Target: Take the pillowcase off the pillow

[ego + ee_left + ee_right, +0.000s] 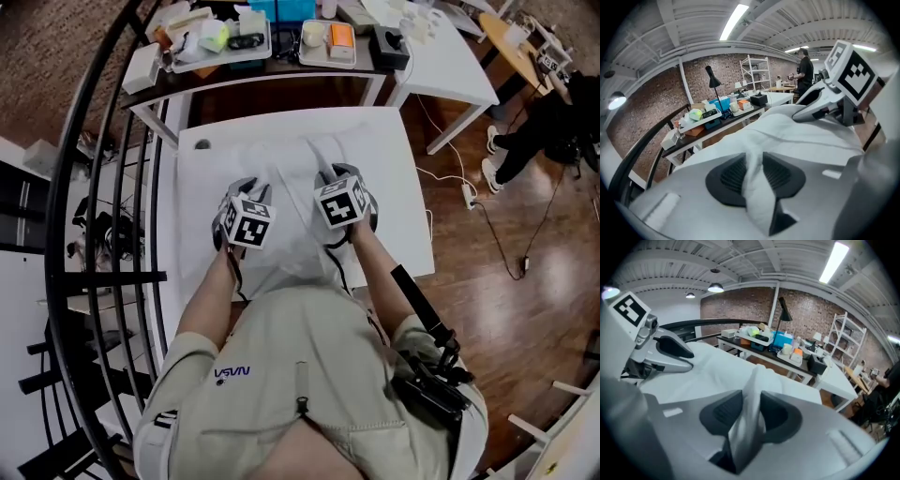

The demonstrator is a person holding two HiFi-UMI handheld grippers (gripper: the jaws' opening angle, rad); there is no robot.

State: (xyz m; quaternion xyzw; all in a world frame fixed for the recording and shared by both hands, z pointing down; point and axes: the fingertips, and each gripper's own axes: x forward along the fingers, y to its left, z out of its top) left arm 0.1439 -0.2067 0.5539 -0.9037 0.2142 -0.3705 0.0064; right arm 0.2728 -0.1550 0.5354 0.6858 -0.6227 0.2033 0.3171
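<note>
Pillowcase [292, 248] on white table [201, 208] — brick wall [655, 108].

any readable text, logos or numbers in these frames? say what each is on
"NASA": logo on the person's shirt, seen upside down in the head view.
Left marker cube and right marker cube: black-and-white square patterns only, with no letters or digits.
Boxes and trays on the cluttered table: any labels are too small to read.
</note>
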